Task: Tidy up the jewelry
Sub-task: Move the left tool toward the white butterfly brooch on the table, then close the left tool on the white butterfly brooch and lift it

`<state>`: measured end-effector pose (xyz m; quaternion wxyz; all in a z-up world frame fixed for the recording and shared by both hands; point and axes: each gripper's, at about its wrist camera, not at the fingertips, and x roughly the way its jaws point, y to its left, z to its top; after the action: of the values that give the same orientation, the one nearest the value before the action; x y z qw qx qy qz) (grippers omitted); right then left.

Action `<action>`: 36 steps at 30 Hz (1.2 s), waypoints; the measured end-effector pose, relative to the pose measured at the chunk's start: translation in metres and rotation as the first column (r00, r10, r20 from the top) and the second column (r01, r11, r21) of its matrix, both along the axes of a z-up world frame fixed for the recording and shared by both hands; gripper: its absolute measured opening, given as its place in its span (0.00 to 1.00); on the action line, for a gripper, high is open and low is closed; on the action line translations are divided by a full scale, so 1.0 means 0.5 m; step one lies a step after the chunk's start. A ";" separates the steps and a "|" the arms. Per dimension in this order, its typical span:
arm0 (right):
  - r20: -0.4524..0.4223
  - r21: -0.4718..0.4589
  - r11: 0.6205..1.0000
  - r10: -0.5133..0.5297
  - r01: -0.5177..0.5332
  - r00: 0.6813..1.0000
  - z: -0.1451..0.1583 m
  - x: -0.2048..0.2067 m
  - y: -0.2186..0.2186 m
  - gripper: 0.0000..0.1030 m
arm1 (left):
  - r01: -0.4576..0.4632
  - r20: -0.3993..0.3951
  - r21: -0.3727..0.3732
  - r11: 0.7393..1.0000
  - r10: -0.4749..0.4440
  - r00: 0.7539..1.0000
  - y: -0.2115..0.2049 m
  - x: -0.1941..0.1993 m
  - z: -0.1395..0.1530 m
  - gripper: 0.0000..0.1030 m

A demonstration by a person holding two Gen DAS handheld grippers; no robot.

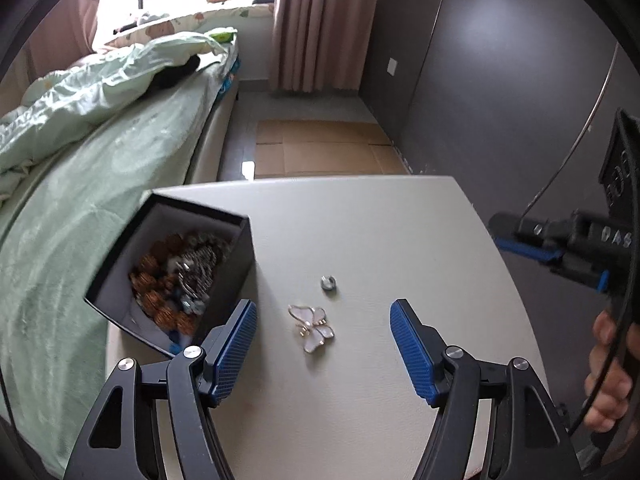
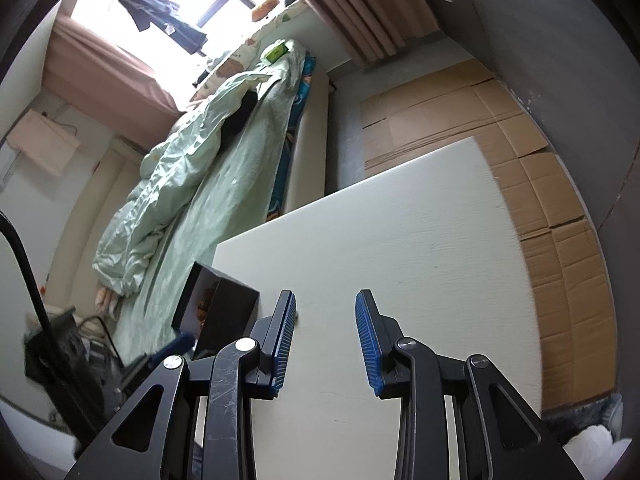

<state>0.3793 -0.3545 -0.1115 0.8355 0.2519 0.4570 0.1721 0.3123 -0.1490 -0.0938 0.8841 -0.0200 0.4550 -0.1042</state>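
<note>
A white butterfly brooch with gold edging (image 1: 312,327) lies on the white table (image 1: 360,240). A small silver ring (image 1: 328,282) lies just beyond it. An open black box (image 1: 176,272) holding beads and silver jewelry stands at the table's left edge. My left gripper (image 1: 324,320) is open, its blue pads on either side of the brooch, slightly above it. My right gripper (image 2: 326,316) is open and empty above the table; it also shows at the right of the left wrist view (image 1: 560,252). The box shows in the right wrist view (image 2: 218,312).
A bed with green bedding (image 1: 80,152) runs along the table's left side. Flattened cardboard (image 1: 320,148) covers the floor beyond the table. A grey wall (image 1: 500,80) stands at the right.
</note>
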 end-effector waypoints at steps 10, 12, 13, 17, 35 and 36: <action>0.004 0.037 0.998 -0.044 0.044 0.999 0.002 -0.012 -0.046 0.31 | 0.053 -0.015 0.089 0.995 -0.052 0.999 -0.016 -0.019 -0.057 0.68; 0.008 0.041 0.998 -0.046 0.046 0.999 0.004 -0.015 -0.050 0.31 | 0.072 -0.023 0.080 0.994 -0.071 0.997 -0.017 -0.021 -0.065 0.66; 0.010 0.042 0.998 -0.047 0.046 0.999 0.005 -0.014 -0.051 0.31 | 0.078 -0.022 0.080 0.994 -0.077 0.997 -0.019 -0.022 -0.068 0.66; 0.009 0.052 0.998 -0.046 0.045 0.999 0.004 -0.014 -0.051 0.31 | 0.106 -0.022 0.080 0.991 -0.105 0.994 -0.031 -0.016 -0.083 0.66; 0.010 0.044 0.999 -0.032 0.031 0.999 0.004 -0.014 -0.049 0.31 | 0.124 -0.058 0.082 0.989 -0.119 0.991 -0.035 0.010 -0.112 0.33; 0.010 0.042 0.999 -0.031 0.030 0.999 0.004 -0.014 -0.048 0.31 | 0.116 -0.066 0.093 0.989 -0.110 0.992 -0.030 0.009 -0.112 0.34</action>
<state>0.3725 -0.3785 -0.1095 0.8349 0.2755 0.4450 0.1702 0.3170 -0.1638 -0.1496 0.8626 0.0453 0.4864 -0.1315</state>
